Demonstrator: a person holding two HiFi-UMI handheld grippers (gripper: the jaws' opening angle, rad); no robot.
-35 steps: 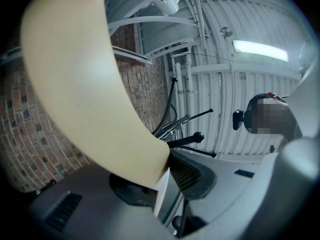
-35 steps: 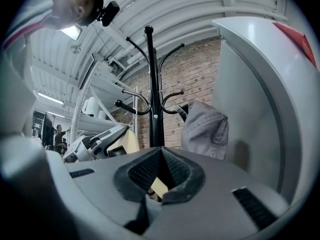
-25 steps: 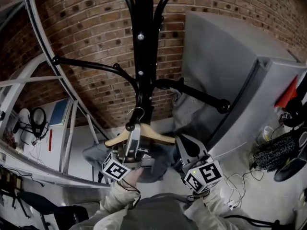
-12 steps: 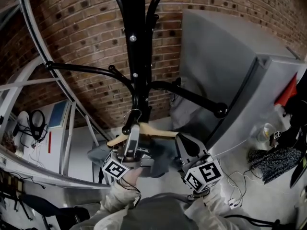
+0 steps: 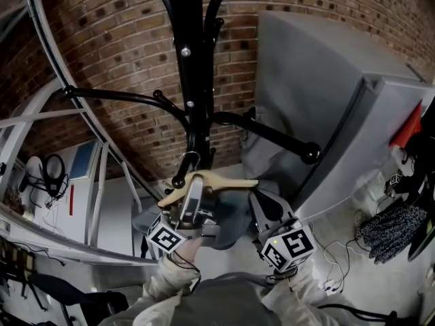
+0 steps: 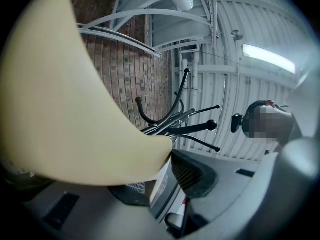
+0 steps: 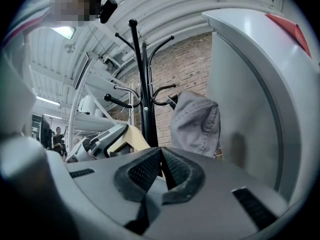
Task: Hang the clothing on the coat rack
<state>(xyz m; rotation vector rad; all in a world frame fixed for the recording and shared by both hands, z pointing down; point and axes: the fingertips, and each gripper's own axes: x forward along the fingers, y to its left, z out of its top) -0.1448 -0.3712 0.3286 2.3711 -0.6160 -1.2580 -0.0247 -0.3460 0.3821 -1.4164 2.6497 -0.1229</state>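
Note:
The black coat rack (image 5: 194, 80) stands before a brick wall. A pale wooden hanger (image 5: 217, 182) carries grey clothing (image 5: 231, 221), and its metal hook (image 5: 189, 160) sits by a short low rack arm (image 5: 178, 180). My left gripper (image 5: 195, 187) is at the hanger's neck; its jaws have just been opening and stand apart. In the left gripper view the hanger (image 6: 60, 109) lies over one finger of my left gripper (image 6: 167, 169), unpinched. My right gripper (image 5: 264, 202) is beside the clothing. Its pads (image 7: 150, 171) meet on nothing. Another grey garment (image 7: 195, 121) hangs on a rack arm.
A tall grey cabinet (image 5: 326, 100) stands close on the right with a red piece (image 5: 408, 131) at its edge. White metal frames (image 5: 41, 114) curve along the left, with headphones (image 5: 53, 172) below them. Cables (image 5: 340, 263) lie on the floor at the right.
The hanger has tipped, its right end higher than before, and the left gripper's jaws have widened around it. The right gripper has stayed put.

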